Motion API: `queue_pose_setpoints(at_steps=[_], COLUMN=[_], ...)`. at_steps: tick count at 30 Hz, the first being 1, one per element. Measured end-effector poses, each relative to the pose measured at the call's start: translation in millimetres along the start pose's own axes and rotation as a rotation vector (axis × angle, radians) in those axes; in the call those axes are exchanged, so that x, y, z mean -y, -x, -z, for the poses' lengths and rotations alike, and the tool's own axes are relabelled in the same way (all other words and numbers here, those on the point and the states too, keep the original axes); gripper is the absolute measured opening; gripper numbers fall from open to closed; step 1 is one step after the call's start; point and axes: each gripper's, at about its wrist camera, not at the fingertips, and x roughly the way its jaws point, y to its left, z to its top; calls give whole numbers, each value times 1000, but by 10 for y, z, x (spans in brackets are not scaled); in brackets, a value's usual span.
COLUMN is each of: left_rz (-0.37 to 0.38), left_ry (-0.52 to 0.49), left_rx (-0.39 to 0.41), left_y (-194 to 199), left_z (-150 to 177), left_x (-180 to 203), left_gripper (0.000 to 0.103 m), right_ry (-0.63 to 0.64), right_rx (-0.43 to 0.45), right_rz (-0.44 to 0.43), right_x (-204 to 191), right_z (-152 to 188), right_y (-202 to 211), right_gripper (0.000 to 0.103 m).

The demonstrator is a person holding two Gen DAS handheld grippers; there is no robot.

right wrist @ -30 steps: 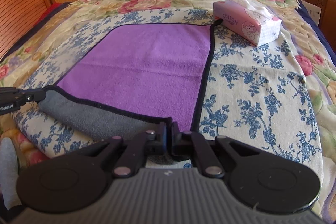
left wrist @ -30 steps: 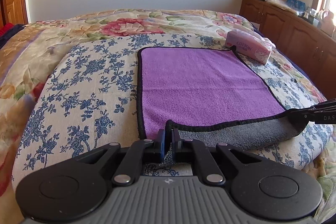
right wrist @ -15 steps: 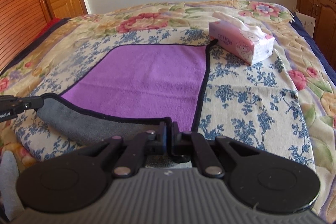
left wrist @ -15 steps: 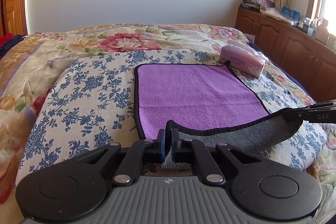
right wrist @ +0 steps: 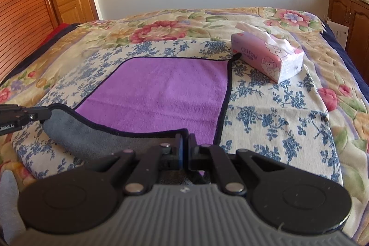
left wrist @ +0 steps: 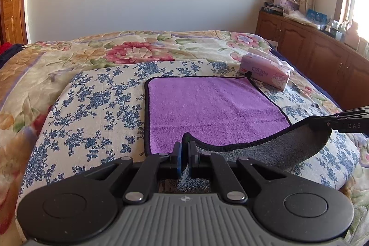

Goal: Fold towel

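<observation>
Bed (left wrist: 76, 75) with a floral quilt; on top of it the blue-flowered cloth (left wrist: 96, 107) I'm working on. Purple towel (left wrist: 207, 105) lies flat on that cloth, far edge down, far right corner touching the pink tissue box (left wrist: 265, 72).

What changed in the last second: both my grippers came up. Near edge of the towel is now well clear of the cloth, grey underside (left wrist: 276, 151) exposed and sagging in a curve between my two hands. A second ago that edge was only just peeled off the surface. The flat part hasn't slid; far edge is in the same spot against the box.

Left gripper (left wrist: 183, 153): jaws pinched nearly closed, only the cloth thickness between them, holding the near left corner by the black hem. Right gripper (right wrist: 185, 149): same state, clamped on the near right corner. Each shows up in the other's camera from the side, tip at the hem.

Meaning for the task: grasp is good on both corners, lift is done, first fold is in progress but nothing is laid over yet. My read on next step: carry the near edge forward over the purple face and land it on the far hem.

Risks: the slack middle could drop first and crease; the tissue box sits right at the landing corner, so my right side may bump it.
</observation>
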Motion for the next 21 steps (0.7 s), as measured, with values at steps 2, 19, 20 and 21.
queue_pose_setpoints(at_steps=[2,19,20,21], left_rz=[2,-21,-21,-20], left_ry=[5,12,13,16], left_rx=[6,43,43,42], left_y=[7,-174,-183,-191], left_z=[-13,-169,-182,-197], left_x=[-5,-72,-74,-75], left_gripper=[6,6,6,6], right_ry=[4,39,43,44], right_rx=[10,52,57,61], right_rz=[-3,-5,-4,-3], right_x=[0,4,1,1], right_z=[-19,-166,-175,-184], right_y=[2,-60,-57,-57], right_gripper=[5,5,5,5])
